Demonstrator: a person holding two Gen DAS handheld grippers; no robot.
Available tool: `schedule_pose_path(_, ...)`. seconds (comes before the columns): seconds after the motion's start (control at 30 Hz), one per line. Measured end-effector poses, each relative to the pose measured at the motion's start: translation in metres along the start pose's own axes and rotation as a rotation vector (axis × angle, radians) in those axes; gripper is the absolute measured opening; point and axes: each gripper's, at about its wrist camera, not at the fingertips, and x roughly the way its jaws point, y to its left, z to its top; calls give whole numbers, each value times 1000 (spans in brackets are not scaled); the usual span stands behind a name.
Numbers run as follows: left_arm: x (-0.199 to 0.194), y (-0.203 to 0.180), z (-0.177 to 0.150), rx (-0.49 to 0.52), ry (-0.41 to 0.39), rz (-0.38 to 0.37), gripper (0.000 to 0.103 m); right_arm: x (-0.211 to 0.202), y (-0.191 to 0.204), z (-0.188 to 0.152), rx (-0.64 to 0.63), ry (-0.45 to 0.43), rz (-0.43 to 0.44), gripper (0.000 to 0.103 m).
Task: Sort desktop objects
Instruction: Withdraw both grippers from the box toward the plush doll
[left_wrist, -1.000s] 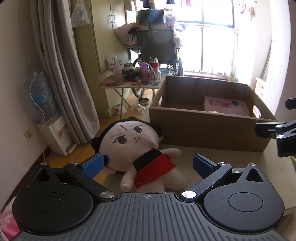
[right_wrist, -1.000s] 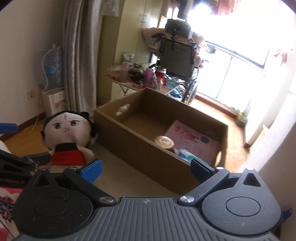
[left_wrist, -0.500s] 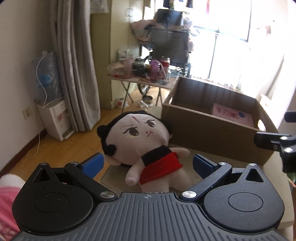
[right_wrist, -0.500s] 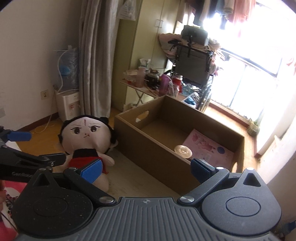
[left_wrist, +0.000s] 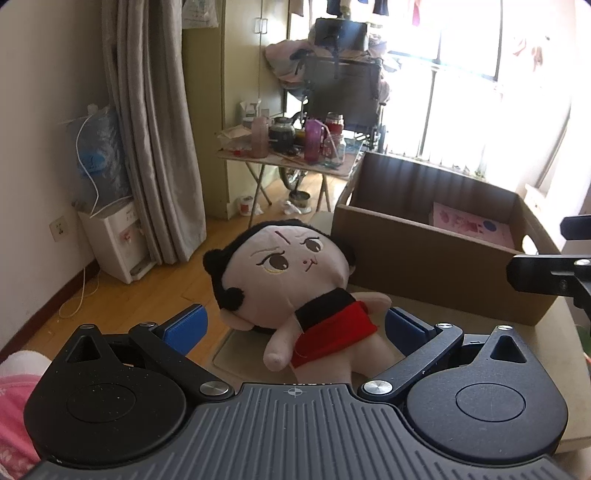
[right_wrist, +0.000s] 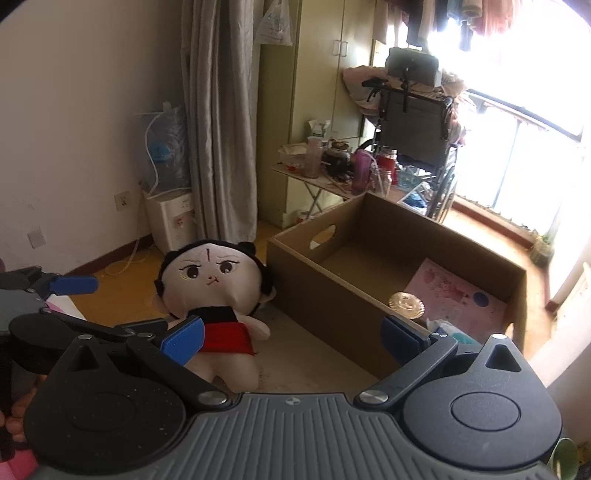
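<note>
A plush doll (left_wrist: 288, 273) with a big pink head, black hair and a red skirt lies on the beige desk, left of an open cardboard box (left_wrist: 436, 254). My left gripper (left_wrist: 293, 325) is open, its blue fingers on either side of the doll's body without pressing it. In the right wrist view the doll (right_wrist: 210, 280) sits left of the box (right_wrist: 332, 295), which holds a pink book (right_wrist: 458, 291) and a gold disc (right_wrist: 406, 304). My right gripper (right_wrist: 291, 336) is open and empty, in front of the box's near wall.
Beyond the desk edge stand a folding table (left_wrist: 291, 155) crowded with bottles, a wheelchair (left_wrist: 343, 92), a grey curtain (left_wrist: 155, 129) and a white water dispenser (left_wrist: 114, 243). A pink patterned cloth (left_wrist: 14, 406) shows at the lower left.
Both grippers have tilted up, showing more of the room. The doll has shifted toward the middle of the right wrist view. Both pairs of fingers stay open.
</note>
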Motion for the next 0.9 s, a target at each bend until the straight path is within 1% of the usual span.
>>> schedule_pose_path(0.17, 1, -1, 1, 7, -2, -2, 103, 2, -2, 1, 28, -4, 36, 103)
schedule_pose_path(0.3, 3, -1, 2, 7, 3, -3, 103, 3, -2, 2, 34, -5, 47, 103)
schedule_pose_path(0.47, 7, -1, 3, -1, 31, -17, 103, 4, -3, 0, 36, -7, 56, 103)
schedule_pose_path(0.57, 8, -2, 2, -1, 31, -26, 103, 4, -5, 1, 43, -12, 64, 103)
schedule_pose_path(0.67, 7, -3, 3, 8, 14, -23, 103, 3, -7, 1, 57, -24, 79, 103)
schedule_pose_path(0.8, 4, -7, 2, 38, -33, 4, 103, 2, -7, 2, 66, -27, 96, 103)
schedule_pose_path(0.9, 2, -9, 1, 63, -58, 10, 103, 2, -7, 1, 62, -30, 99, 103)
